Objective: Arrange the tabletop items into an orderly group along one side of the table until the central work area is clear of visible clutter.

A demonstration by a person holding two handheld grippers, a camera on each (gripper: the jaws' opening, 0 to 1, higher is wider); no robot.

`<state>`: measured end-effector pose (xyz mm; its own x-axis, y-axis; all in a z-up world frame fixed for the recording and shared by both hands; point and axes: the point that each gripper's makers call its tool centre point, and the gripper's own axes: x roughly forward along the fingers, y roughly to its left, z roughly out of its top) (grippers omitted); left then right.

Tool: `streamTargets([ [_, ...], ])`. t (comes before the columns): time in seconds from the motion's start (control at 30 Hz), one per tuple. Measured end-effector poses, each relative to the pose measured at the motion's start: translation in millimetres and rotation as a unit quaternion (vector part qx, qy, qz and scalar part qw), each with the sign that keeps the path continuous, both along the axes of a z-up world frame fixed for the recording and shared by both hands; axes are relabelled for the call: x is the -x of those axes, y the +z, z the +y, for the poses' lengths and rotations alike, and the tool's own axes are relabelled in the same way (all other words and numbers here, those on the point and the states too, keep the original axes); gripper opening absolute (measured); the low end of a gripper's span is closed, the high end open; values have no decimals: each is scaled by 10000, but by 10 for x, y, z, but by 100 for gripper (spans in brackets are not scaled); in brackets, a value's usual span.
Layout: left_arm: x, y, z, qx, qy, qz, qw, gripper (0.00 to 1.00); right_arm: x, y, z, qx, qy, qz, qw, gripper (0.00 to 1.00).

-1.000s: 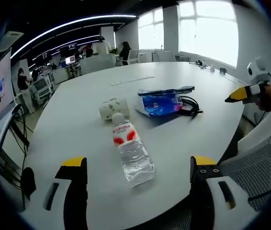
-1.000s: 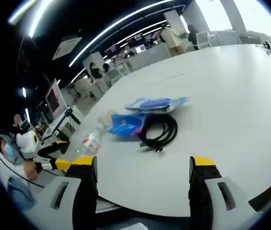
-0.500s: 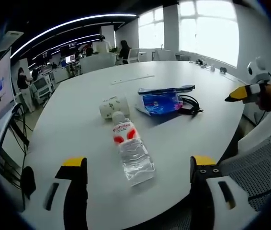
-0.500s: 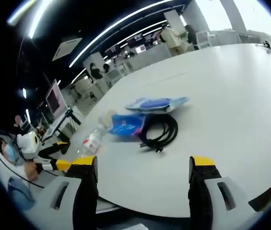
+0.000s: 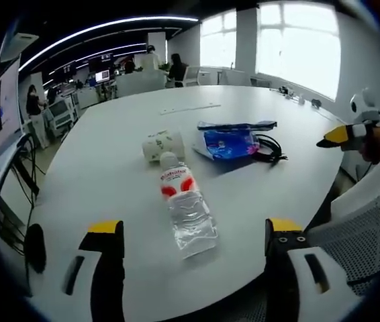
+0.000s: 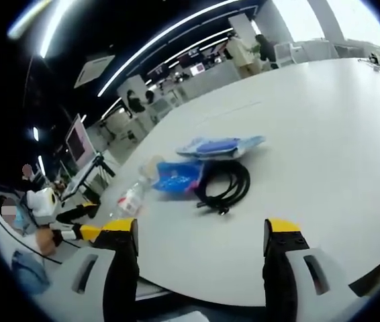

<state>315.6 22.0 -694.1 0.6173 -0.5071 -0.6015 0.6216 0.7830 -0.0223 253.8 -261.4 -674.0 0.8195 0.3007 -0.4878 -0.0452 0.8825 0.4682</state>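
Observation:
On the white table [image 5: 109,147] a clear water bottle [image 5: 184,204] with a red label lies on its side, cap pointing away. Behind it a white paper cup [image 5: 162,144] lies tipped over. A blue packet [image 5: 226,143], a flat blue pouch [image 5: 237,125] and a coiled black cable [image 5: 268,147] lie to the right. My left gripper [image 5: 188,251] is open just before the bottle. My right gripper [image 6: 199,245] is open in front of the cable [image 6: 225,184], blue packet [image 6: 178,176] and pouch [image 6: 218,145]. The bottle [image 6: 129,198] lies at the left. The other gripper's yellow tip [image 5: 334,135] shows at the right.
A grey mesh chair [image 5: 361,231] stands at the table's near right edge. Small items [image 5: 297,96] lie at the table's far end by the windows. Desks, monitors and people [image 5: 151,57] fill the office behind. A person's hand [image 6: 45,238] holds the other gripper at the left.
The left gripper view has shifted slightly, so its camera moved a little. The items on the table have not moved. Both grippers stay open.

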Motion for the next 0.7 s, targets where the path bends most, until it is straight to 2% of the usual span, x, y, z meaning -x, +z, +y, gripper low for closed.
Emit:
streamTargets([
  [0.37,-42,9,93,150,381,22,9992,90,-84,91,-47,-197,228,-16,9995,74],
  [0.53,-65,8,107,445,581,139,9972,92,-78,165,-64,-346,251,-9,9991,72],
  [0.7,-71,32,91,567,693,111,9959,96,-79,161,-68,-344,523,121,9980,68],
])
